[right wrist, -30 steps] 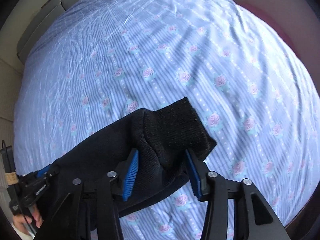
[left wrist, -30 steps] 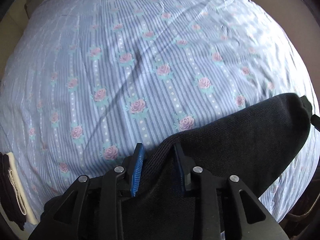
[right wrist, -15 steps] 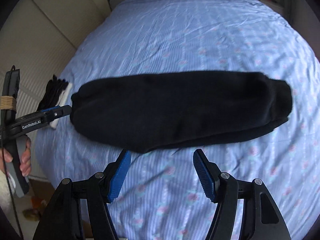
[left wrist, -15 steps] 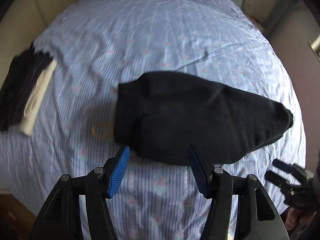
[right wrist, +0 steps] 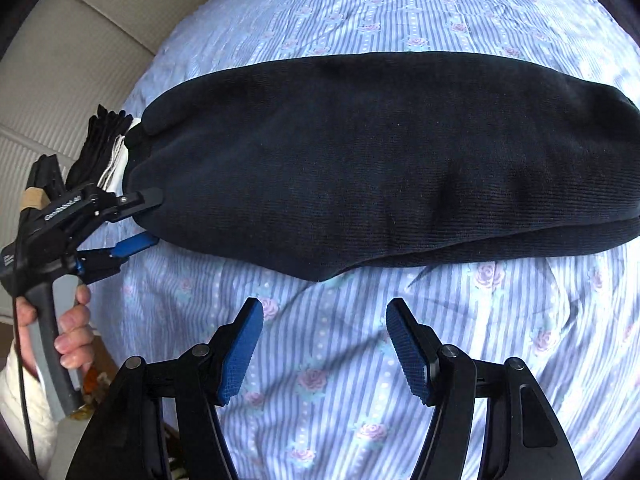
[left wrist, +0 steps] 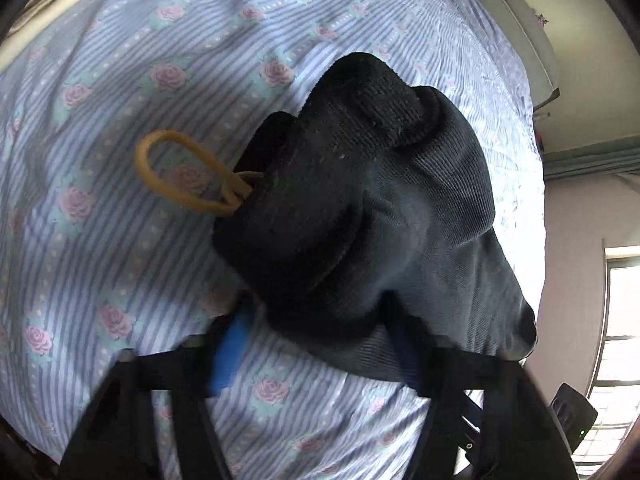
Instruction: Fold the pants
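Pants [right wrist: 380, 152] lie on the bed [right wrist: 400, 360]; our left hand-held gripper [left wrist: 320, 344], spread, should pinch every layer; right hand-held gripper [right wrist: 324, 344] released.

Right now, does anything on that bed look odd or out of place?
Yes: a yellow rubber band lies on the floral sheet, one end tucked under the end of the dark pants at the left gripper. It belongs to neither bedding nor pants. Otherwise the pants lie flat, folded lengthwise.
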`<state>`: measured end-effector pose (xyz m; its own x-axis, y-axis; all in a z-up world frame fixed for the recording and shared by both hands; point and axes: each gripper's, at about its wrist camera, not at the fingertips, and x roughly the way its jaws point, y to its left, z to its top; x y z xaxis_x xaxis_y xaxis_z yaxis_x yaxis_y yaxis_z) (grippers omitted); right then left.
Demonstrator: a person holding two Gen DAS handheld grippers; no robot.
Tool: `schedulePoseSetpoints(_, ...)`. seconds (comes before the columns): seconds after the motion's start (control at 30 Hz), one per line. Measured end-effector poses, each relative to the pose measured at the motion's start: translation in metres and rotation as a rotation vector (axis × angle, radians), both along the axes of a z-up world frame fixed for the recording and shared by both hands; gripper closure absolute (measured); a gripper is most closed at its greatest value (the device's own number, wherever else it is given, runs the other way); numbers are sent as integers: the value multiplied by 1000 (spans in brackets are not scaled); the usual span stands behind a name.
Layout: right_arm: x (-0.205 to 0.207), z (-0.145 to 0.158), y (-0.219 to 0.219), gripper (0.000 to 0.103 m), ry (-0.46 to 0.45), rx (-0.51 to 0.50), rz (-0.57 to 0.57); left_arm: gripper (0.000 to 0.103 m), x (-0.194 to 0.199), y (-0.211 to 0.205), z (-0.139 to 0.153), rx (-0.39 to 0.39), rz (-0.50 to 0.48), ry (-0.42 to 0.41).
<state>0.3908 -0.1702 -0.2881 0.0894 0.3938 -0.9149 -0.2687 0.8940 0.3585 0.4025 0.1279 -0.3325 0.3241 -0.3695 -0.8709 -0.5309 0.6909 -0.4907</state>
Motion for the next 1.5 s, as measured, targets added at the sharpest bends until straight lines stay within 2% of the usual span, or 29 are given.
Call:
schedulePoseSetpoints(0.07, 3, 1, 2, 37, -6, 4, 15, 70, 12, -1, 18, 22, -7, -20)
schedulePoseSetpoints(0.13, 7, 3, 4, 37, -1, 20, 17, 71, 26, -2, 39, 46, -16, -67)
schedulePoseSetpoints(0.27, 16, 11, 9, 37, -9, 102, -6, 71, 52, -2, 59, 80, -4, -89)
schedulePoseSetpoints(0.37, 27, 15, 14, 37, -43, 130, -7, 71, 66, -7, 60, 115, -23, -84)
schedulePoseSetpoints(0.57, 50, 18, 20, 37, -56, 180, -8, 71, 69, -5, 59, 111, -19, -79)
schedulePoseSetpoints(0.63, 57, 31, 21, 38, -95, 174, -3, 71, 69, 3, 57, 116, -15, -75)
schedulePoseSetpoints(0.7, 59, 44, 21, 38, -151, 213, 0, 71, 67, 6, 53, 100, -12, -70)
schedulePoseSetpoints(0.9, 74, 3, 34, 38, -54, 175, -5, 71, 61, 4, 44, 118, -40, -45)
schedulePoseSetpoints(0.97, 76, -8, 35, 42, -13, 183, -25, 71, 59, 5, 42, 126, -44, -37)
schedulePoseSetpoints(1.0, 73, -8, 36, 50, 4, 194, -28, 71, 56, 6, 43, 126, -42, -38)
schedulePoseSetpoints(1.03, 70, -6, 36, 61, 1, 190, -28, 71, 52, 7, 42, 124, -42, -40)
schedulePoseSetpoints(1.07, 65, -1, 36, 65, -14, 180, -19, 70, 50, 9, 42, 123, -42, -37)
schedulePoseSetpoints(1.13, 49, 10, 32, 68, -44, 193, -2, 70, 44, 10, 40, 129, -43, -24)
schedulePoseSetpoints(1.23, 36, 1, 39, 69, -23, 159, 40, 69, 35, 10, 28, 149, -54, 26)
schedulePoseSetpoints(1.3, 33, -16, 47, 67, 9, 107, 41, 65, 29, 11, 21, 151, -50, 57)
schedulePoseSetpoints(1.33, 34, -22, 49, 66, 36, 92, 37, 59, 25, 12, 19, 150, -44, 69)
schedulePoseSetpoints(1.37, 32, -22, 49, 64, 47, 81, 24, 46, 22, 14, 21, 170, -38, 84)
schedulePoseSetpoints(1.4, 31, -17, 48, 60, 42, 86, 12, 42, 18, 14, 26, 212, -42, 94)
schedulePoseSetpoints(1.43, 28, -9, 44, 51, 30, 91, 5, 41, 13, 12, 34, 259, -61, 93)
schedulePoseSetpoints(1.5, 22, 11, 31, 38, 22, 103, -30, 41, 3, 4, 54, 336, -122, 82)
